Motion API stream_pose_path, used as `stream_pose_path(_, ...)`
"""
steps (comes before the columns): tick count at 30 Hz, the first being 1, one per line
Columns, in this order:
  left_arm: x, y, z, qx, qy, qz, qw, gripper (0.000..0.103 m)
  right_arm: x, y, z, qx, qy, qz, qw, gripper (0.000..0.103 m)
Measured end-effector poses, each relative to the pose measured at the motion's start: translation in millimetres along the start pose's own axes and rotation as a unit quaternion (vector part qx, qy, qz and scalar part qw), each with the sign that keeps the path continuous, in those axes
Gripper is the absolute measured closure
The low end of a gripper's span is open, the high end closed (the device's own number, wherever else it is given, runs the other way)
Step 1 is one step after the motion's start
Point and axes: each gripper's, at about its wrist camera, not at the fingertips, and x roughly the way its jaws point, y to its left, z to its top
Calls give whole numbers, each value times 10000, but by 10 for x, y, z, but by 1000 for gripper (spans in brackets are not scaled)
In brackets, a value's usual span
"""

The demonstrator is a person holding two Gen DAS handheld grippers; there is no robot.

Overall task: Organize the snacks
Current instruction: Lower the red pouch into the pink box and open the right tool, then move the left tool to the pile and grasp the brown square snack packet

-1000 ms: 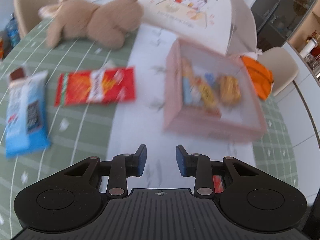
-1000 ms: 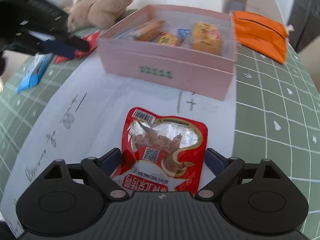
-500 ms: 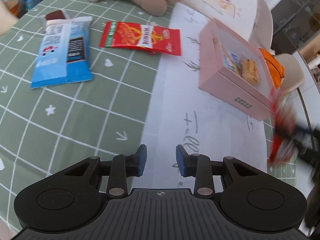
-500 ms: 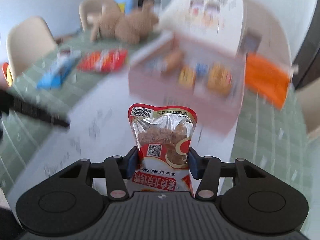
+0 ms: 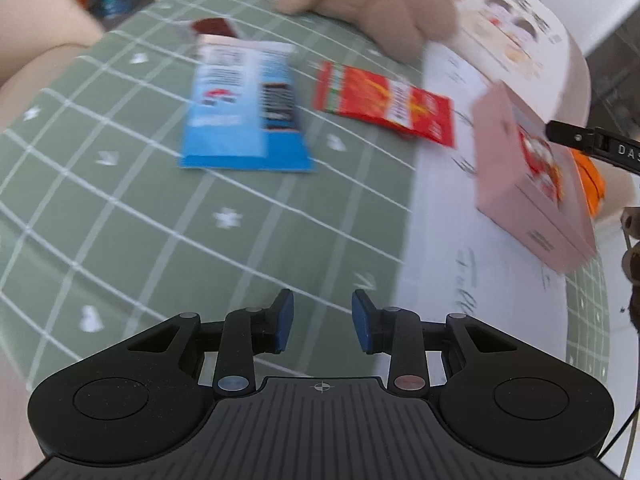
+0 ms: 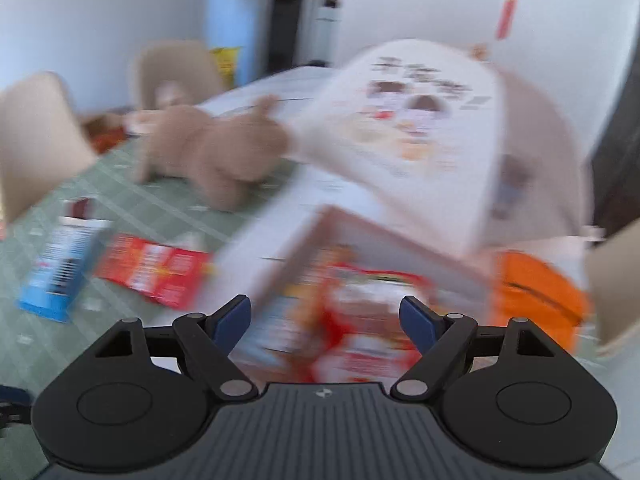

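My right gripper (image 6: 326, 320) hovers over the pink box (image 6: 280, 264), its jaws opening. The red meat pouch (image 6: 360, 320) lies blurred in the box below them, free of the pads. In the left wrist view the same pouch (image 5: 540, 160) shows inside the pink box (image 5: 516, 184), with a right gripper finger (image 5: 580, 140) above it. My left gripper (image 5: 323, 326) hangs over the green checked cloth, partly open with nothing between its pads. A blue packet (image 5: 244, 112) and a red packet (image 5: 384, 104) lie flat ahead of it, also the blue packet (image 6: 60, 272) and red packet (image 6: 156, 272) left of the box.
A brown plush toy (image 5: 372, 4) lies behind the packets. A domed food cover (image 6: 420, 128) with cartoon print stands behind the box. An orange pouch (image 6: 536, 300) lies to the box's right. Beige chairs (image 6: 36, 128) ring the table. A white paper runner (image 5: 436, 240) crosses the cloth.
The right gripper closed on the red pouch, lifted it off the paper, carried it over the pink box and let go. The left gripper swung left, away from the box toward the packets.
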Motion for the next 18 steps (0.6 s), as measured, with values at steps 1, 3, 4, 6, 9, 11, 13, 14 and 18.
stream_pose_path(1, -22, 65, 23, -39, -30, 15, 10000, 67, 58, 117, 58, -41, 31, 153, 9999, 21)
stream_pose_path(3, -52, 177, 71, -72, -89, 53, 9999, 67, 234, 387, 189, -188, 114, 333, 9992, 21)
stream_pose_path(4, -66, 236, 102, -82, -115, 75, 9999, 67, 357, 543, 268, -275, 179, 401, 9987, 21)
stream_pose_path(6, -74, 345, 169, -124, -113, 71, 9998, 67, 647, 792, 412, -349, 367, 500, 9975, 21)
stream_pose_path(9, -82, 507, 309, -141, -170, 65, 9997, 67, 1184, 1008, 617, -9, 704, 335, 9970, 21)
stream_pose_path(11, -76, 608, 412, -192, -230, 82, 9995, 67, 1434, 1059, 656, 249, 884, 244, 9955, 25)
stream_pose_path(13, -54, 690, 518, -260, -287, 80, 9992, 67, 1666, 1086, 620, 452, 1185, 286, 9915, 42)
stream_pose_path(14, -43, 714, 563, -269, -316, 81, 9991, 67, 1706, 1094, 576, 491, 1282, 348, 9899, 48)
stream_pose_path(18, 27, 768, 789, -237, -436, 92, 9987, 67, 1459, 1174, 365, 84, 1215, 497, 9913, 61)
